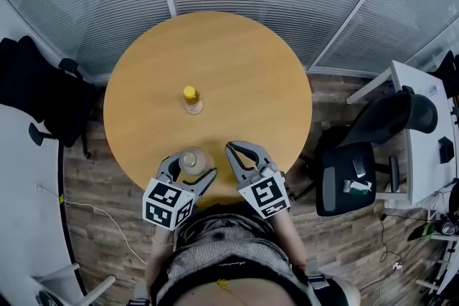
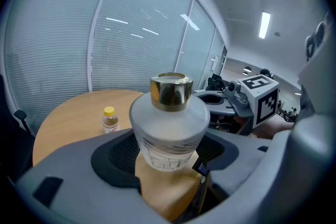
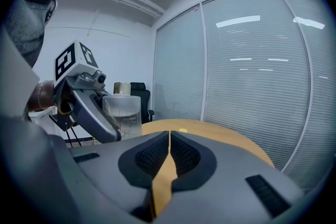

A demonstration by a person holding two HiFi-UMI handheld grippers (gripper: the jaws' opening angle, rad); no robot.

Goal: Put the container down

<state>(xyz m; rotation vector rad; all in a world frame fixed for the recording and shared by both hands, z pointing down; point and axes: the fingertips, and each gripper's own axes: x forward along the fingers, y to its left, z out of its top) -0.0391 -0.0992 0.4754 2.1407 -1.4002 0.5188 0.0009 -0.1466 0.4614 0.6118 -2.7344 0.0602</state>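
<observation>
- While the left gripper hovers over the near edge of the tabletop, its jaws are clamped on the container, one pad on each side of the frosted body below the shoulder.
- Straight between those jaws is where the container sits, long axis upright, gold cap on top. Putting it down looks like a plain drop onto the wood beneath, with no tilt to correct.
- Left gripper view: the container fills the gap, wood shows under it, and I cannot tell whether the base touches the tabletop.
- Right gripper is just beside it at the same near edge. Its jaws are drawn almost together, only a sliver of gap, with nothing in them. The left one is plainly the working side.
- Right gripper view gives the side-on look the others lack: the container stands straight in the left gripper's grip, though a grey finger hides its base.
- Only the head view lays out the whole top: a small yellow-capped bottle stands near the tabletop's centre, well apart from the drop spot.
</observation>
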